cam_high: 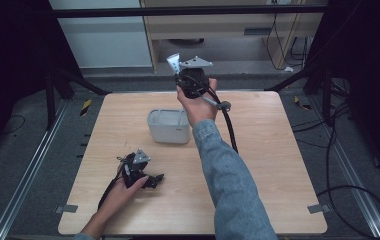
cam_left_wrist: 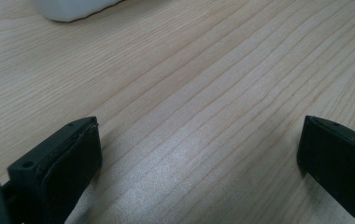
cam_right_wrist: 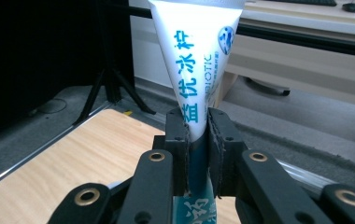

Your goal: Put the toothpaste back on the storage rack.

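Toothpaste tube (cam_right_wrist: 199, 70), white with blue lettering, was pinched between the jaws of the right gripper (cam_right_wrist: 198, 140), which were pressed together on its lower part. In the right gripper view its wide crimped end fanned upward beyond the jaw tips and a darker teal stretch ran down between the jaws. Its long axis ran in line with the jaws, so the tube stood close to upright, tilted a little.

From the high view, the right gripper (cam_high: 180, 75) was raised beyond the far edge of the surface (cam_high: 258, 165), with the tube (cam_high: 173, 62) sticking up at its far left. The white bin (cam_high: 169, 126) stood on the surface nearer the person than the tube and below it, just beside the right forearm (cam_high: 218, 165). If the tube was meant for the bin, as seemed likely, the relation that mattered was this: the bin lay back toward the person and downward from the tube, its open mouth facing up, so the tube would have to be brought back and lowered end-first.

The left gripper (cam_high: 153, 179) rested low on the near left part of the surface, jaws spread wide with nothing but bare wood between them. A corner of the bin (cam_left_wrist: 73, 9) showed in the left gripper view. The right hand held the tube, so the move fell to it.
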The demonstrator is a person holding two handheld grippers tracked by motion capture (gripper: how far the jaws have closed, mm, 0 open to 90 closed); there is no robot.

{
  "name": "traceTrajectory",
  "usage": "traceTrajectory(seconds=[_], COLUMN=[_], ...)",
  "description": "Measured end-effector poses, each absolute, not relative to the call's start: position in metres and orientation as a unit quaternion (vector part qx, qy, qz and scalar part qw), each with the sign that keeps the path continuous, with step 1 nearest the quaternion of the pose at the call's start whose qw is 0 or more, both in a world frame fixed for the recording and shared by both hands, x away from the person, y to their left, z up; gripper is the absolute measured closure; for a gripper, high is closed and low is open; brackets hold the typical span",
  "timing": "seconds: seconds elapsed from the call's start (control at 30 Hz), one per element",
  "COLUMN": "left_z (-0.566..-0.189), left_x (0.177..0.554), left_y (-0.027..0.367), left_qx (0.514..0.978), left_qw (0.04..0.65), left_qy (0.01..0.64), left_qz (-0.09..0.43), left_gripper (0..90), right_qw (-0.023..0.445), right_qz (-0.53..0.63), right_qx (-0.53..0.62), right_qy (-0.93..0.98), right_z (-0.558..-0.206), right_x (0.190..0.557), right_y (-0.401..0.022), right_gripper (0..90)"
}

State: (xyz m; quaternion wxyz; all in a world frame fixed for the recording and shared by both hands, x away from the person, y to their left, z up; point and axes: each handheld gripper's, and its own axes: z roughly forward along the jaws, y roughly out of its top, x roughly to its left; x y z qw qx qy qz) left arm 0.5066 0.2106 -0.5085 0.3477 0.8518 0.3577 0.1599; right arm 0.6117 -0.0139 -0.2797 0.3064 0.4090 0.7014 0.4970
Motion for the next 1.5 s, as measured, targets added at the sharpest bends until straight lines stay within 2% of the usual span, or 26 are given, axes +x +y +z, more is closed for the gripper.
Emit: traceTrajectory(seconds=[0.23,1.1,1.5], left_z=[-0.508,-0.509,-0.509], left_x=[0.507,0.507,0.507], left_y=[0.211,0.210,0.210], left_qx=[0.852,0.851,0.851], left_qw=[0.348,0.348,0.348], left_qy=[0.358,0.358,0.358], left_qz=[0.160,0.160,0.160], left_gripper=[0.0,0.0,0.0], right_qw=[0.320,0.312,0.301], right_qz=[0.510,0.536,0.529], right_qx=[0.414,0.405,0.397], right_qy=[0.683,0.671,0.687], right_z=[-0.284,-0.295,-0.321], right_x=[0.622,0.626,0.627], right_y=[-0.001,0.021,0.038], right_gripper=[79.7,79.6,79.5])
